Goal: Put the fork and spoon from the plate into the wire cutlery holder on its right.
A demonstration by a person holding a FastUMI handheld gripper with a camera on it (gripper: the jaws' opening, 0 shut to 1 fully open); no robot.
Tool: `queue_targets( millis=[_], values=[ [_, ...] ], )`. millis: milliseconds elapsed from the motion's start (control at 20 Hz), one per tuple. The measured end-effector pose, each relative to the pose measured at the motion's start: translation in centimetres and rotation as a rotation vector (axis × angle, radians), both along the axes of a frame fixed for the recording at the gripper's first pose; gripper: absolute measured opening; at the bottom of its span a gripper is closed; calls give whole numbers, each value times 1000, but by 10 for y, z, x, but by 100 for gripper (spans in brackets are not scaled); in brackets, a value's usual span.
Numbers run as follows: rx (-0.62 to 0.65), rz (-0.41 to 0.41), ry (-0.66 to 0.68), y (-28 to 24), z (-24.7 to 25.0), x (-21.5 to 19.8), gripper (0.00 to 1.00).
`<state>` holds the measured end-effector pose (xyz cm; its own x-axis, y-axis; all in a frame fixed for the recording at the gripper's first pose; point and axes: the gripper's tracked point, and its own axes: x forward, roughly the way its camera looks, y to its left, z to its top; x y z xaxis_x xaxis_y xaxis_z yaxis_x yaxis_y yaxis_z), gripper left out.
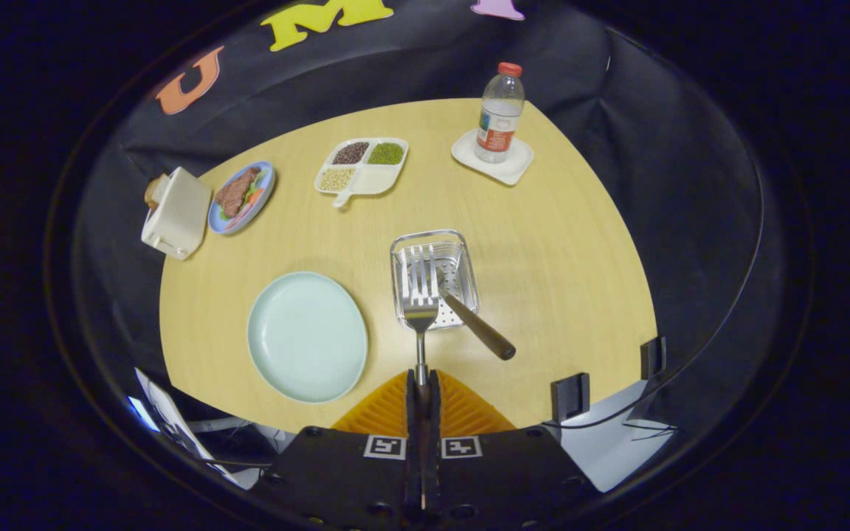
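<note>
The tool [423, 383] is closed on the handle of the fork [420, 313], both fingers pressed against it, so the fork juts straight ahead of them with its tines over the wire cutlery holder [434, 276]. The holder stands near the middle of the wooden counter [543, 251], just beyond the fingertips. The spoon [469, 317] already sits in it, bowl down inside and dark handle leaning out over the holder's near right corner toward the counter's near edge. Just left of the holder, apart from it, lies the pale green plate [307, 335], bare, close to the counter's near left edge. Farther back on the left edge a cream toaster [175, 212] stands with a blue plate of food [242, 197] right beside it. Toward the far edge sits a white divided tray [361, 168] with beans and grains in three of its compartments, and near the far right corner an upright clear bottle [499, 112] with a red cap rests on a white coaster [491, 158]. Two dark clamps [569, 396] grip the counter's near right edge.
</note>
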<state>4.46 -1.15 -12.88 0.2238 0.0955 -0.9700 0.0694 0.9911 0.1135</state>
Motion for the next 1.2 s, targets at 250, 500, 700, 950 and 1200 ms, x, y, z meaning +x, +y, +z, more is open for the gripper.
queue_targets(
  millis=[250,500,700,950,1200],
  values=[
    [1,12,45,-2,-10,9,3],
    [12,-1,57,-3,-13,16,7],
    [25,-15,46,0,-11,19,12],
    [58,-48,4,8,-2,22,63],
    [56,-75,-55,7,14,22,94]
  ],
)
